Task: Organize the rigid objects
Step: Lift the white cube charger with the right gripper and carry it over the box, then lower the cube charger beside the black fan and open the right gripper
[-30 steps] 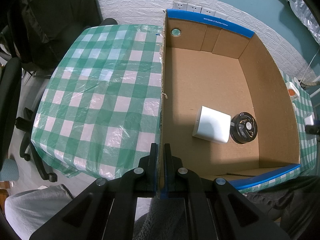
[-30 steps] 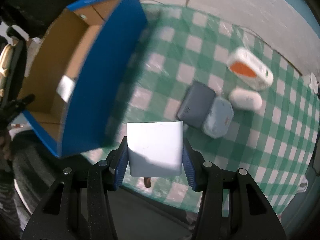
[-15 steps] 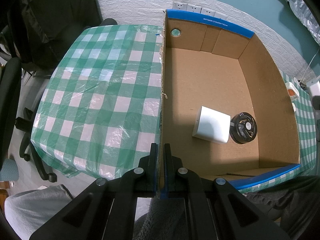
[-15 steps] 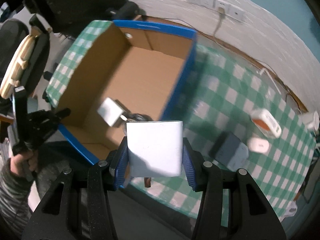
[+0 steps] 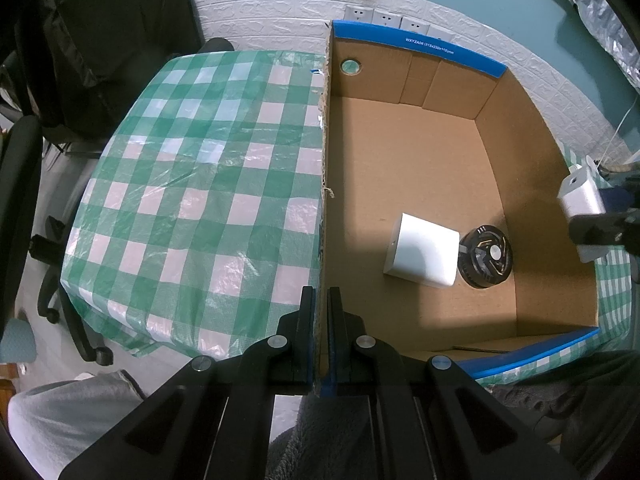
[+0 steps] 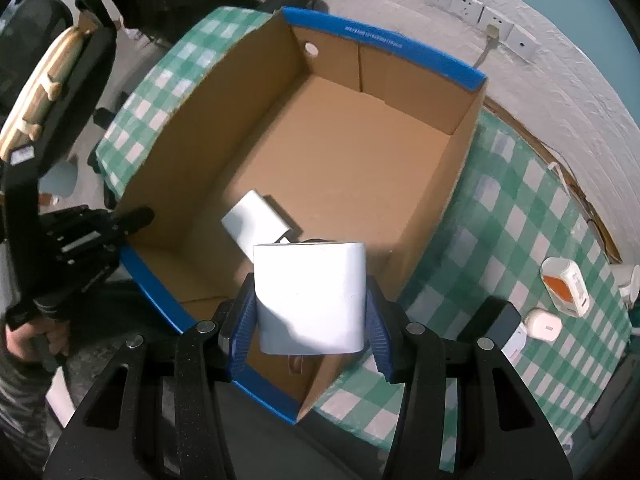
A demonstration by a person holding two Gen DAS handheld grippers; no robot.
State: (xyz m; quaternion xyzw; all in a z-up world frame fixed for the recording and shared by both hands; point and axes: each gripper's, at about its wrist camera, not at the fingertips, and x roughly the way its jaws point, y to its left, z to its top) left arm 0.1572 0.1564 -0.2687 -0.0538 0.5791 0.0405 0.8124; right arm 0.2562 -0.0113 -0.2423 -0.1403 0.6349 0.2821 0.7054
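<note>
Green-checked tablecloth [image 5: 192,184] covers the table under an open cardboard box [image 5: 420,160]. Left gripper [image 5: 321,312] pinches the box's left wall. Right gripper [image 6: 311,312] clamps a white block [image 6: 310,296] over the box's near end, above another white block [image 5: 420,250] and a black disc [image 5: 486,258].

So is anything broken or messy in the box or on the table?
Mostly no. The cardboard box has a ragged, frayed left wall edge, where the left gripper pinches it. Inside, the white block and black round thing sit neatly. The right gripper holds another white block. Nothing is spilled.
</note>
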